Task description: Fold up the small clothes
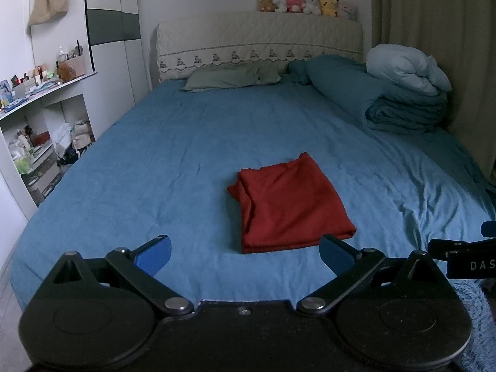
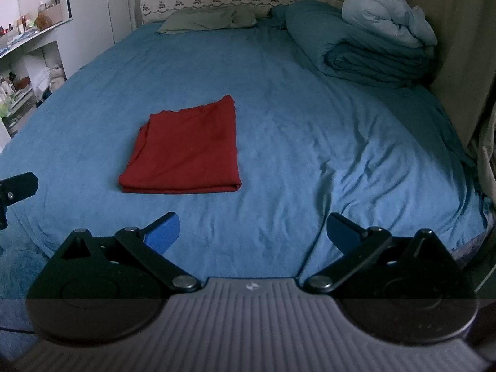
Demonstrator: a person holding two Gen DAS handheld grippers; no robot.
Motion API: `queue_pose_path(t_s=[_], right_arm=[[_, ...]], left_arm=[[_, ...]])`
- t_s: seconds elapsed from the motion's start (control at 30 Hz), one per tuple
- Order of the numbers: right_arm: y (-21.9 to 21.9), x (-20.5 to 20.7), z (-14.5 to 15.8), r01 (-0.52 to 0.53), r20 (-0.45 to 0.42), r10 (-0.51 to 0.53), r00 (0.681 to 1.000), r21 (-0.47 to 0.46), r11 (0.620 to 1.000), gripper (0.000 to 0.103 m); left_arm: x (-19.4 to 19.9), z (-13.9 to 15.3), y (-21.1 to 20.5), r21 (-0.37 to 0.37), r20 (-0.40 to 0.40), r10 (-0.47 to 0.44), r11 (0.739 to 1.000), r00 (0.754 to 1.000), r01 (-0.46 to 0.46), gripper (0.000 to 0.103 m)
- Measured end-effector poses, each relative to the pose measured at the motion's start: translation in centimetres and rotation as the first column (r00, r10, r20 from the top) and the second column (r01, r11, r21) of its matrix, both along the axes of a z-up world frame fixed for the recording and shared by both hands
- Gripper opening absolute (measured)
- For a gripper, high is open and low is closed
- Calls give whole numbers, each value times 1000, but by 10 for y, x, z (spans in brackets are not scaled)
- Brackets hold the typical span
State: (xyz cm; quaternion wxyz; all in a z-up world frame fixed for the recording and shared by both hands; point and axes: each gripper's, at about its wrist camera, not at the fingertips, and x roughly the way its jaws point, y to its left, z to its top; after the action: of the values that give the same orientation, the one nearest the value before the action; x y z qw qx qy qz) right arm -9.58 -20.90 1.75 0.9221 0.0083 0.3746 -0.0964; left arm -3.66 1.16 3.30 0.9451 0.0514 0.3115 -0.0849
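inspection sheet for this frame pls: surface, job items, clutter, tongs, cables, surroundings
Surface: blue bed sheet, wrinkled toward the right side.
Job's things: red garment, folded into a flat rectangle, lying on the sheet.
Clutter: folded teal duvet with pale bundle on top; green pillow.
Tongs: left tongs open, empty; right tongs open, empty; both short of the garment.
Cables: nothing seen.
Surroundings: headboard with plush toys, cluttered shelf, curtain.
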Motion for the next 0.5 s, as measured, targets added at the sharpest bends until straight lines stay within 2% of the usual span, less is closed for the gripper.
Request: queue_pose_path(t_s=[0.5], right_arm=[[1,0,1,3,1,-3,1000,3,1000,103]], left_arm=[[-2,5,-1,-3,16,14,1000,1000,-14,103]])
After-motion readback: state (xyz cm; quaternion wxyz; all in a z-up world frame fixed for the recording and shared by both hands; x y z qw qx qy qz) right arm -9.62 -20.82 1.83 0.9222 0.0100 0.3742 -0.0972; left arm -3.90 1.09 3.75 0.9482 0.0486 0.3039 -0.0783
